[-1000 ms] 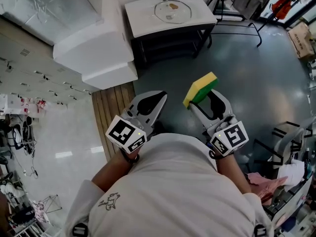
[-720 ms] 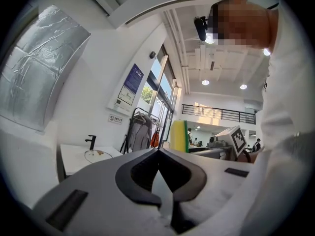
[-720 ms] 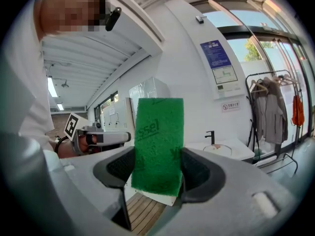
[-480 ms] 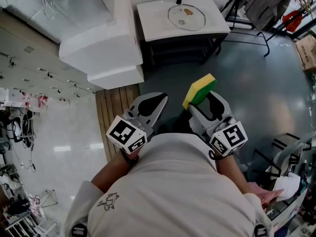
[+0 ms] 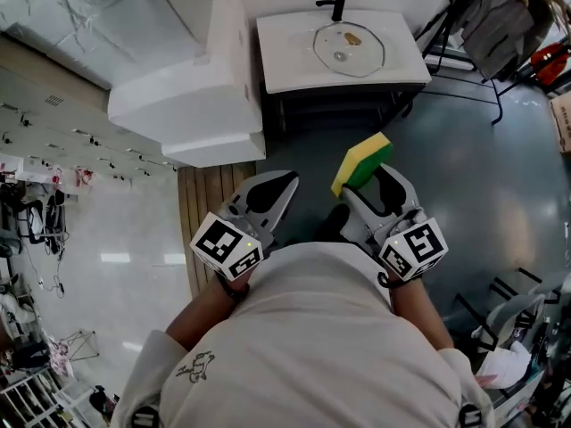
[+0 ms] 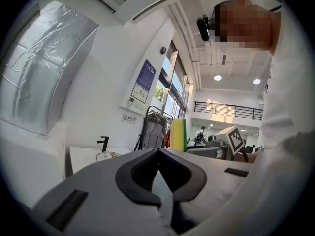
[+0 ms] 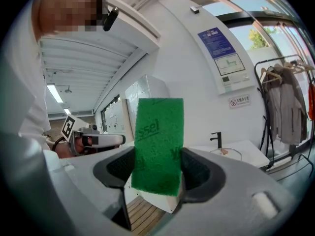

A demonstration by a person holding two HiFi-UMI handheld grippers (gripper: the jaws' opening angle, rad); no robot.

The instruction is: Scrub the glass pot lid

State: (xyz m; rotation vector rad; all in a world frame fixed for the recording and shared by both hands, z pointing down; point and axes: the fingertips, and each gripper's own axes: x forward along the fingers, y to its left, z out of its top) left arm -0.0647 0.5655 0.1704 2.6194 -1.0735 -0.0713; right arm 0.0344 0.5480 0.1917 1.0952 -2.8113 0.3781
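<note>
White shirt (image 5: 312, 346) with a small dark emblem (image 5: 201, 364) on the left sleeve. The left gripper (image 5: 287, 180) and right gripper (image 5: 361, 185) are grey, each bearing 1 black-and-white marker cube (image 5: 227, 245).

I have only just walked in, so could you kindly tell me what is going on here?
A person holds a gripper in each hand, standing back from a white counter. The right gripper is shut on a yellow-and-green sponge. The left gripper is shut and empty. The glass pot lid lies on the counter by a black faucet, with a brownish spot on it. Neither gripper is near it, so scrubbing has not begun.
</note>
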